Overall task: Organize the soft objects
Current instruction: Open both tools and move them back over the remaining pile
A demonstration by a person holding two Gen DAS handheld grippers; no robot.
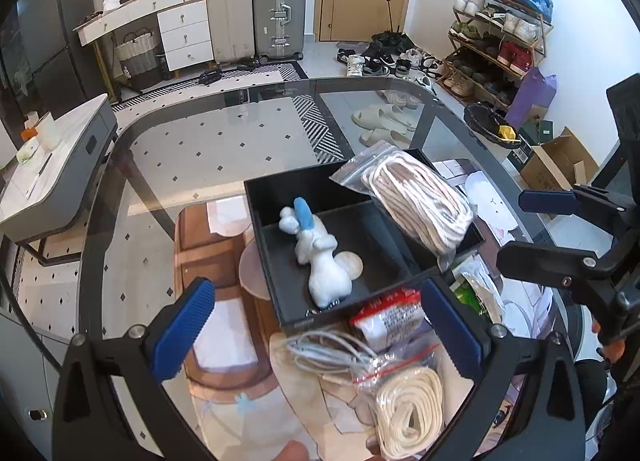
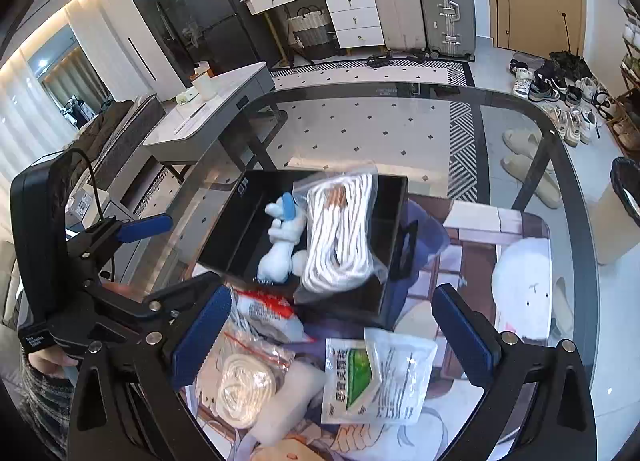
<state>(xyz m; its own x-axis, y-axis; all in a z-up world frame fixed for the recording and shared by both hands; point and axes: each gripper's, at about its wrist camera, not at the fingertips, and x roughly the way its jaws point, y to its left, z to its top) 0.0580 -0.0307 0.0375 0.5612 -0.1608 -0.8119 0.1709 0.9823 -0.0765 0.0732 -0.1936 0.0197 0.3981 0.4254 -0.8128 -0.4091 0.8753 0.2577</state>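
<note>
Bagged rope lay tilted across the black tray's rim beside the plush toy. Probably light, floppy, slick plastic; pinch the bulk. Left gripper and right gripper both gaped, empty.

Two wrist fisheyes, each angled steeply down between its own blue-padded fingers, close above the round glass table, both sharing the black divided tray just ahead.

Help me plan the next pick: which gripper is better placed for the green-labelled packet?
Probably the right gripper: the green-labelled packet lies between its open fingers, while the left gripper frames the cord bags.
</note>
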